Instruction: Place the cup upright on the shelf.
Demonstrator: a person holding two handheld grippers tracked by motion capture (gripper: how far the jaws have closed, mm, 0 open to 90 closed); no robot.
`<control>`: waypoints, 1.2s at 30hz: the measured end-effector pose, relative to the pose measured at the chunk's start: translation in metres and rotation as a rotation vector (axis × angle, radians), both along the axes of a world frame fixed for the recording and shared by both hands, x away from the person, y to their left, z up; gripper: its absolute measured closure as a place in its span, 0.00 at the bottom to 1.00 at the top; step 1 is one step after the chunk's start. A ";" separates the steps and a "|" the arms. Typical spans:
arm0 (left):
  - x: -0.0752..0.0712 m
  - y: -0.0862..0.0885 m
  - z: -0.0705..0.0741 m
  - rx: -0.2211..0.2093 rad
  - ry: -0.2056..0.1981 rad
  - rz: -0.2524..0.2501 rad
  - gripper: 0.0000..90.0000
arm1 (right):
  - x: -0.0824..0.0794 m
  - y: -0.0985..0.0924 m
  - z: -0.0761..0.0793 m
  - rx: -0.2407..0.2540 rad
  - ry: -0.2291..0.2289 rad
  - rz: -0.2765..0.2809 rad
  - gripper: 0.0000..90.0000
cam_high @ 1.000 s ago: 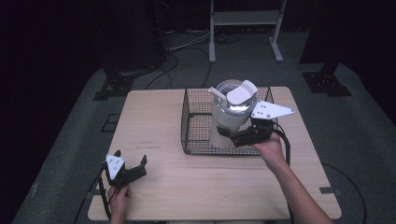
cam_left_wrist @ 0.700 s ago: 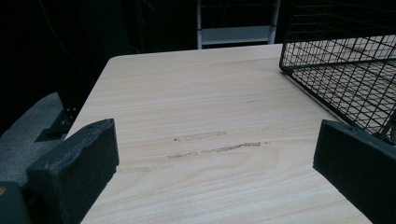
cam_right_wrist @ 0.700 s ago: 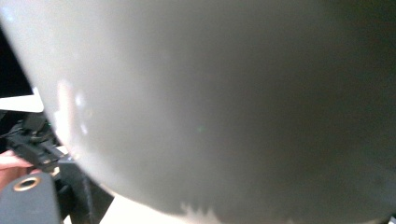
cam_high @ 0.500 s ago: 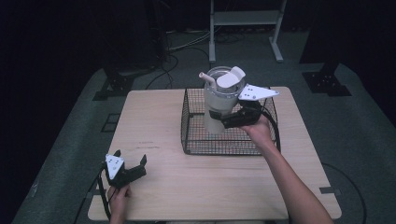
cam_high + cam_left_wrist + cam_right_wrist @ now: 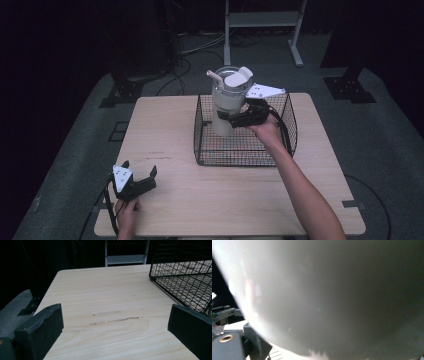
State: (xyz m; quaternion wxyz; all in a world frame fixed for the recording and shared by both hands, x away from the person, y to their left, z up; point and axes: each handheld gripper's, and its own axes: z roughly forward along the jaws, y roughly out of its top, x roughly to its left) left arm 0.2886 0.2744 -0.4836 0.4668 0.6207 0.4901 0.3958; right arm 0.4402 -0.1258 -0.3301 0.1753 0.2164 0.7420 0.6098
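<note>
A white lidded tumbler [image 5: 226, 105] with a straw hangs upright above the black wire basket [image 5: 280, 145], lifted partly out of it. My right gripper [image 5: 235, 120] is shut on the tumbler's side, with a hand behind it. The tumbler's pale wall [image 5: 332, 295] sits right against the camera in the right gripper view. My left gripper [image 5: 141, 181] rests open near the table's front left corner, nothing between its jaws. In the left gripper view its two black pads [image 5: 40, 330] frame bare wood, and the basket's corner [image 5: 180, 272] stands at the right.
The basket stands on the right half of a light wooden table [image 5: 165, 130]. Around the table lies grey carpet [image 5: 380, 130], with dark stand feet [image 5: 120, 95] and a white frame [image 5: 260, 20] beyond the far edge.
My right gripper has raised the tumbler out of the basket and carried it toward the basket's far left side. The left gripper has stayed put.
</note>
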 end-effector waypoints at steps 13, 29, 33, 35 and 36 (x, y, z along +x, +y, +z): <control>0.000 0.001 0.000 0.000 0.000 -0.002 0.00 | 0.025 0.007 -0.023 -0.033 0.048 -0.005 0.09; 0.000 0.001 0.000 -0.001 -0.002 -0.005 0.00 | 0.046 0.017 -0.055 -0.063 0.103 -0.005 0.09; 0.000 0.001 0.000 -0.003 -0.004 -0.005 0.00 | 0.051 0.019 -0.062 -0.079 0.113 -0.006 0.09; 0.000 0.001 0.000 -0.005 -0.005 -0.005 0.00 | 0.053 0.019 -0.065 -0.087 0.124 -0.006 0.09; 0.000 0.001 0.000 -0.005 -0.005 -0.005 0.00 | 0.054 0.019 -0.066 -0.093 0.126 -0.006 0.09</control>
